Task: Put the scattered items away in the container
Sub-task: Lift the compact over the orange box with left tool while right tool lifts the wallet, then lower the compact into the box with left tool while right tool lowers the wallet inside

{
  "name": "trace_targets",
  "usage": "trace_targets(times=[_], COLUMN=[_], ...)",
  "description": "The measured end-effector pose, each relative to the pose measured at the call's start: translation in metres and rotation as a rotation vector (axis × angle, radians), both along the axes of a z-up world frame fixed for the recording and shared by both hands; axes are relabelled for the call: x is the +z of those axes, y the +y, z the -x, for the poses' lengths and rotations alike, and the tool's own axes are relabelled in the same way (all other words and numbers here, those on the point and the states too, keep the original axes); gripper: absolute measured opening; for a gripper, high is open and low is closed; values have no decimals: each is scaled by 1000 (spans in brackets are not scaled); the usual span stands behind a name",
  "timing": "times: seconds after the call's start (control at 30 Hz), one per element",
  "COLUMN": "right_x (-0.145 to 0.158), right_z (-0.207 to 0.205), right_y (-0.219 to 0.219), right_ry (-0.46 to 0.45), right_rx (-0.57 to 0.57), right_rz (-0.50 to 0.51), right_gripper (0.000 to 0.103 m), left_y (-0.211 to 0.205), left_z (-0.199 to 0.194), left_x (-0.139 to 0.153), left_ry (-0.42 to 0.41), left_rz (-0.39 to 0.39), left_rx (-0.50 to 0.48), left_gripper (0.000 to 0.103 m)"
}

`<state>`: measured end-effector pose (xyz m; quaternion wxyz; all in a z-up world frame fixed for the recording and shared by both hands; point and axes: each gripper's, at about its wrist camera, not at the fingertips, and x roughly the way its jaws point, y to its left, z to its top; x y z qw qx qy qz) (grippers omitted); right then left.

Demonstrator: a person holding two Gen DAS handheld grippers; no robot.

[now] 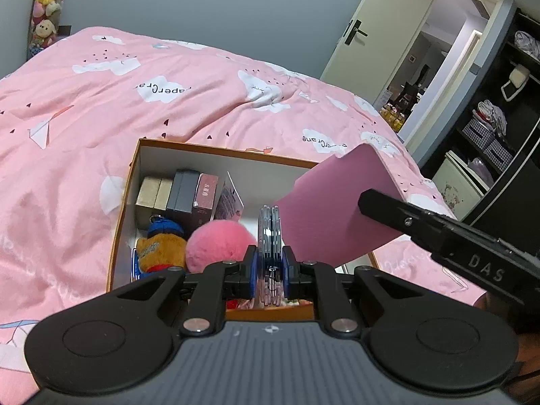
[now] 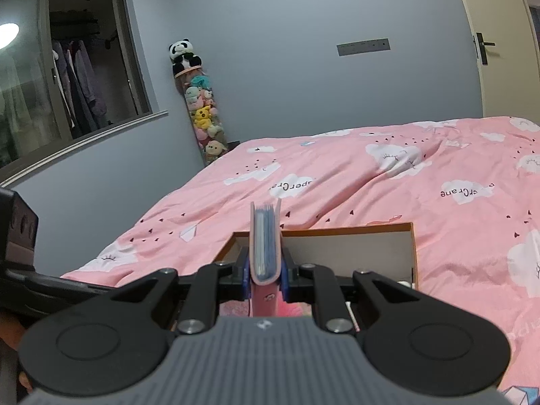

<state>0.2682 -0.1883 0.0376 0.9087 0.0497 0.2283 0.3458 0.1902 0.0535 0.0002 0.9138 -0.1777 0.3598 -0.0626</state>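
discs: a thin stack of clear round discs (image 1: 269, 236), held on edge over the near part of the box; likely light, stiff and slick, so a grip across the flat faces suits them, and they may slip or chip if dropped.
left gripper: the left gripper (image 1: 269, 270) is clenched on the discs, pads pressing both faces.
booklet: a pink booklet (image 2: 265, 246) with blue leaves, spine toward the camera, hanging above the box; probably light, with a soft cover that fans open at the free end.
right gripper: the right gripper (image 2: 265, 275) is clamped on the booklet near its spine, the firmest place to hold it.
box: an orange-rimmed box (image 1: 133, 168) with white walls, already holding small cartons, a plush bear (image 1: 158, 246) and a pink pompom (image 1: 219, 246).
surface: a soft, rumpled pink duvet (image 1: 101, 101); the box may tilt on it.
room: a bedroom with grey walls, an open door (image 1: 381, 27), a window (image 2: 67, 67) and a column of plush toys (image 2: 202, 111).
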Motion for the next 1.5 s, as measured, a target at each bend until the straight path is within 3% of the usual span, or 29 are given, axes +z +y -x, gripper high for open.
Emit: trace_targets(times=[0.27,0.63,0.87,1.17,1.33,1.5], right_x=[-20,-31,-48,-71,-77,-83], right_z=[-24,-60,-85,-106,-113,-121], right_y=[7,11,13,18,21,23], right_ry=[22,13,49,100,118,129], right_rx=[-37,-92,-137,-174,-184,-204], right_rz=[-2,-10,-14,1,4,-4], right_gripper=[19,19,19,19,19,19], left_y=[1,21,11,-2,-13,-21], left_z=[-25,-72,-103,-135,-145,-151], left_x=[-9,-11,-26,-49,-60,-59], left_ry=[13,8,7,71,119,116], left_rz=[14,91,53,-2,-77,-120], left_rx=[0,-10,-31,-55,-63,-68], left_gripper=[15,15,15,15,15,15])
